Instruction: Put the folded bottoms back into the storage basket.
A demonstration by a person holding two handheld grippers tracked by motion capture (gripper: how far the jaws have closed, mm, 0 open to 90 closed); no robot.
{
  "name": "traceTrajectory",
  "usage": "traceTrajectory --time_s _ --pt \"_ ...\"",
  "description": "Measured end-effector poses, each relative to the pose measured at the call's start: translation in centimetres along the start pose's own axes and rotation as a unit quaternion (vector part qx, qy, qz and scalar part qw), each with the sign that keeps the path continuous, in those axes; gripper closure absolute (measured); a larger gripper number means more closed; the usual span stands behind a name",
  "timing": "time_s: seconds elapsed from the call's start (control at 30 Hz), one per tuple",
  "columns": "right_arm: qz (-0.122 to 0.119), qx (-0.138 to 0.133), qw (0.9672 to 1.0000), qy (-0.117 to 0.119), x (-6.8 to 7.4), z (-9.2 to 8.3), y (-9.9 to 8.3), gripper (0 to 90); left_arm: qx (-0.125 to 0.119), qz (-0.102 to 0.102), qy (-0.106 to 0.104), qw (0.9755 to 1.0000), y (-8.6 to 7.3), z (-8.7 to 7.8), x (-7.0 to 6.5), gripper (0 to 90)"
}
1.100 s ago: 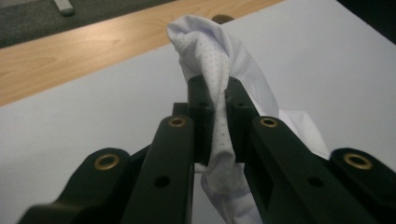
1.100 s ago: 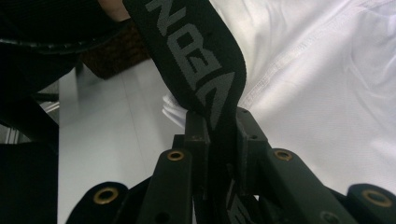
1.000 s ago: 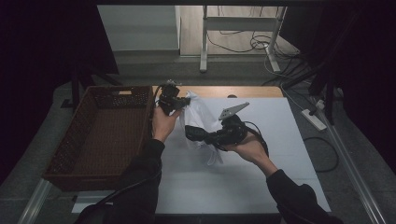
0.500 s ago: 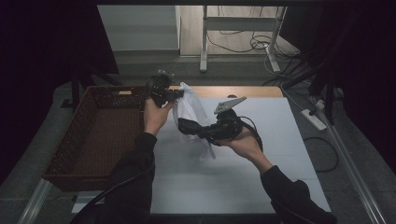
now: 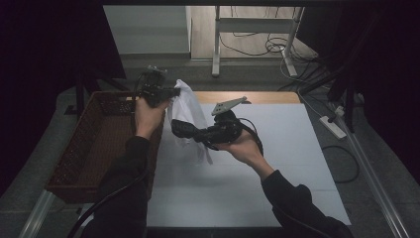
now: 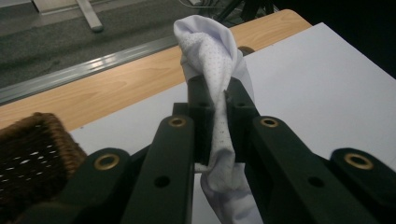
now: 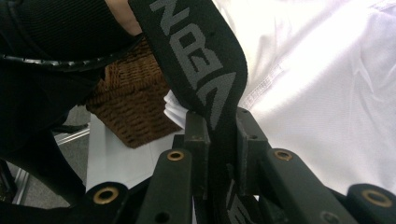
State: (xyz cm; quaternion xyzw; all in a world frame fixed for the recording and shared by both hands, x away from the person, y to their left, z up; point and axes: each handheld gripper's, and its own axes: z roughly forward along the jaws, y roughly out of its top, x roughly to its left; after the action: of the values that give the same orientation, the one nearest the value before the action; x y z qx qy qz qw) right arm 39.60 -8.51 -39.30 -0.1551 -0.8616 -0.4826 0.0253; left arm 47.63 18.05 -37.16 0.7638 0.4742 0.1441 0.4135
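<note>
Over table's left edge, by basket:
left gripper: jaws clamped on cloth
right gripper: jaws pinching black band
tip: lift both level, clear the rim

Both sleeves are dark and long. The left gripper is black with brass-coloured screws. The right gripper carries a grey three-cornered plate.

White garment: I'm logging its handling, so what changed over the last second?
Both grippers carried the white garment up and left toward the basket. The left gripper stayed clamped on white fabric, the right gripper on the black waistband.
</note>
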Motion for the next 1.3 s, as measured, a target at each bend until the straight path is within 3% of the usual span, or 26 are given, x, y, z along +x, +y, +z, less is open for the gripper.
traceTrajectory --time_s 0.73,1.3 --pt "-0.026 -0.027 0.999 0.024 1.3 3.6 4.7 78.7 -0.041 -0.012 0.027 0.9987 0.6 -5.9 3.7 83.4" --pt "-0.048 -0.047 0.9972 0.032 2.6 5.6 8.3 78.7 -0.083 -0.021 0.05 0.995 1.5 -10.7 5.8 83.4"
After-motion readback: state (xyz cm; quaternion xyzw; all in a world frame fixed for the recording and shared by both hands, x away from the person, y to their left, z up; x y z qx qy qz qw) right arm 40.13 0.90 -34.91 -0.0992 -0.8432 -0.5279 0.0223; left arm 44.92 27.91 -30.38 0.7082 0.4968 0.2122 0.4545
